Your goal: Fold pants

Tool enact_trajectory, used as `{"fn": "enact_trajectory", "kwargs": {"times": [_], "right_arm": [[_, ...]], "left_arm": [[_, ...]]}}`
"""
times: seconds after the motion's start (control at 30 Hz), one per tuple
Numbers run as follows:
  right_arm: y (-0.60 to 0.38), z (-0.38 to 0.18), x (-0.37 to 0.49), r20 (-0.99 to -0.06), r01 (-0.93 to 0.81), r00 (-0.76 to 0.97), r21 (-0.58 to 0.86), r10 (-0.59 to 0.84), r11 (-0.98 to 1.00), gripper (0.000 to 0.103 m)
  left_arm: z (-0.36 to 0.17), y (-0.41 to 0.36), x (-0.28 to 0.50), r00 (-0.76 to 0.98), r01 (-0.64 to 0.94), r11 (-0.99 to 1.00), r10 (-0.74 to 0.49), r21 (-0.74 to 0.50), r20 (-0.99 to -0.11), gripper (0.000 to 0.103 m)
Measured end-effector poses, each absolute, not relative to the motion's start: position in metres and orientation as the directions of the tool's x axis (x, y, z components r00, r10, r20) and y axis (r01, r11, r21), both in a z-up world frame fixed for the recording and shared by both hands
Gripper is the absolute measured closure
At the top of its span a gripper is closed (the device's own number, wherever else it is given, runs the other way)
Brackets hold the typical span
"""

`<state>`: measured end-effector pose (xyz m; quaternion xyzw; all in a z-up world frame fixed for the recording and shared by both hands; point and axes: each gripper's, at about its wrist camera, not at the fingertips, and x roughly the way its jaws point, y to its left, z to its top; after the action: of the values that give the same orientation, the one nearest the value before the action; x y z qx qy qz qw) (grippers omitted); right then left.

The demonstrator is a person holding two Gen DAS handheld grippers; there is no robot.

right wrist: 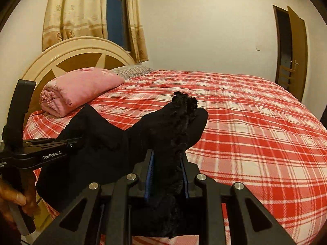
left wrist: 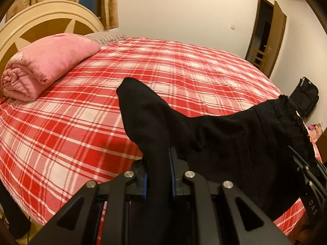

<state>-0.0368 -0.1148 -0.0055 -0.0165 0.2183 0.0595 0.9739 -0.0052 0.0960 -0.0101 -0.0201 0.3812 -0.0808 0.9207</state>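
Nearest the lens, the left gripper (left wrist: 157,175) was clamped on a thick bunch of the black pants (left wrist: 224,134), its blue pads pressed into the cloth from both sides, w/ a peak of fabric sticking up past the tips. The right gripper (right wrist: 167,175) was likewise clamped on the frilly-edged end of the pants, prob. the waistband, though the dark cloth made that hard to call. Between the two the garment hung slack in the air, above the near edge of the bed (left wrist: 71,122) and not yet laid on it; in the right wrist view a hand (right wrist: 14,200) held the left tool's handle at the lower left. The step looked like carrying the pants over the bed to spread them flat before any fold. To do it well: keep both grips firm, draw the grippers apart so the held edge goes taut & level, then lower the hanging part first onto the open plaid middle so it lies w/o wrinkles. Further off, the pink rolled blanket (left wrist: 47,65) by the headboard (left wrist: 40,22) sat well apart from the pants, so aim short of it. Beyond were the curtain (right wrist: 73,10) and an open door (right wrist: 292,49).
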Motion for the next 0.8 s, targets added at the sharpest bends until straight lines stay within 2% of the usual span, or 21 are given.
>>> {"fn": "enact_trajectory", "kwargs": {"times": [0.43, 0.8], "right_arm": [[-0.069, -0.01, 0.014, -0.43, -0.215, 0.881, 0.012, 0.199, 0.977, 0.08], [-0.037, -0.033, 0.056, -0.474, -0.277, 0.846, -0.001, 0.243, 0.961, 0.08]], "left_arm": [[-0.008, 0.145, 0.011, 0.718, 0.005, 0.998, -0.051, -0.068, -0.695, 0.087], [-0.017, 0.172, 0.032, 0.709, -0.089, 0.995, 0.041, -0.032, -0.704, 0.087]]}}
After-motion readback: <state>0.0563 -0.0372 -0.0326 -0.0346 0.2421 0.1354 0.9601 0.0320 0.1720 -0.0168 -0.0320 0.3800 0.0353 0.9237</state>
